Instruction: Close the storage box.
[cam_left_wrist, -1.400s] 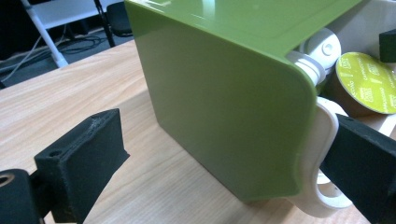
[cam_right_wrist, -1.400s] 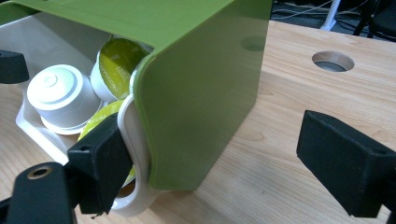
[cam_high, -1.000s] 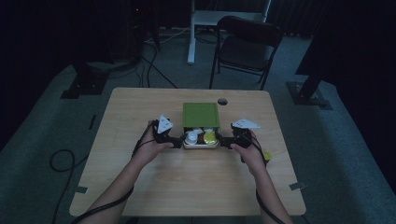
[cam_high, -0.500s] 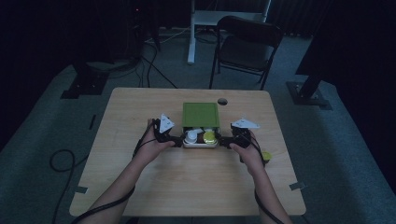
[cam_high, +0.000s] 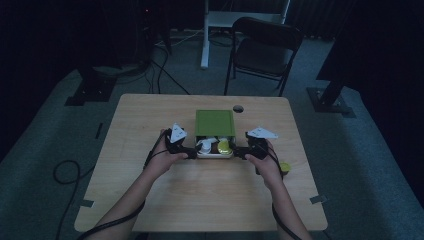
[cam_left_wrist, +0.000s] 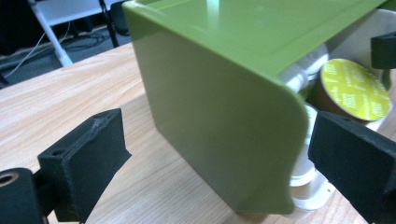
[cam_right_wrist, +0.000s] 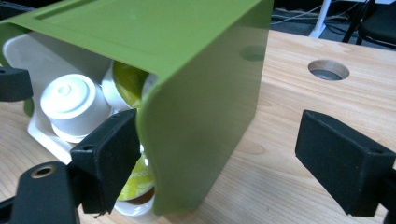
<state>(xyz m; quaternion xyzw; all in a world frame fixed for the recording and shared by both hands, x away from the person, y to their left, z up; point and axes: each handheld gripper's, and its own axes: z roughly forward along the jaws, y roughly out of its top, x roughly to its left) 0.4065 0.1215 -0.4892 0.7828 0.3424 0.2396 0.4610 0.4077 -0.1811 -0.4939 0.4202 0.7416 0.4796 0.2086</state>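
Observation:
A green box (cam_high: 215, 122) stands mid-table with its white drawer (cam_high: 215, 154) pulled out toward me. The drawer holds a white capsule (cam_high: 205, 145) and a yellow-lidded capsule (cam_high: 224, 146). My left gripper (cam_high: 192, 152) is at the drawer's left side. In the left gripper view the jaws of my left gripper (cam_left_wrist: 219, 149) stand wide around the box's front corner (cam_left_wrist: 210, 93), not pressing it. My right gripper (cam_high: 239, 151) is at the drawer's right side. Its jaws (cam_right_wrist: 229, 158) have just been closing slightly and still straddle the other front corner (cam_right_wrist: 205, 70) loosely.
A loose yellow capsule (cam_high: 284, 167) lies on the table beside my right hand. A round cable hole (cam_high: 238, 108) sits behind the box at the right. A dark folding chair (cam_high: 265, 45) stands beyond the table's far edge.

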